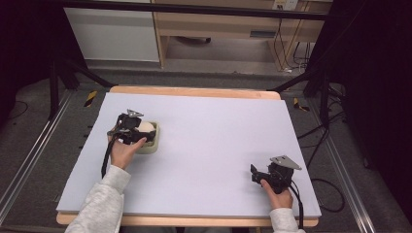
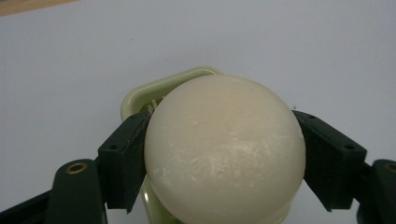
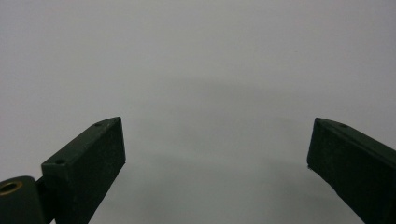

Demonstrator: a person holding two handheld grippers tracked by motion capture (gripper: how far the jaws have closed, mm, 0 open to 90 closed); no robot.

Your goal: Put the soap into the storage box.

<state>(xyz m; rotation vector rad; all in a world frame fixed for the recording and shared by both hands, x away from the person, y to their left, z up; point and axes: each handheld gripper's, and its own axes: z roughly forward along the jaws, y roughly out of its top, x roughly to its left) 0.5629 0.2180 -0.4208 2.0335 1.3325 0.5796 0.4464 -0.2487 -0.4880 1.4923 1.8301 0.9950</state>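
Note:
A cream-white ball [image 2: 224,149] sits between the two black jaws of my left gripper [image 2: 224,163], which press on its sides just above a pale green square dish [image 2: 154,91]. From above, that left gripper [image 1: 141,132] is over the dish [image 1: 153,145] at the left of the board, with a bit of the ball [image 1: 145,126] showing. My right gripper [image 1: 253,174] rests near the board's front right. In its own view the right gripper [image 3: 217,163] has its jaws wide apart, with bare mat between them.
The work surface is a pale lilac mat [image 1: 209,145] on a wooden board [image 1: 194,91]. Black frame legs [image 1: 53,92] and cables [image 1: 316,141] stand off the table's sides. Shelving [image 1: 214,29] lies beyond the far edge.

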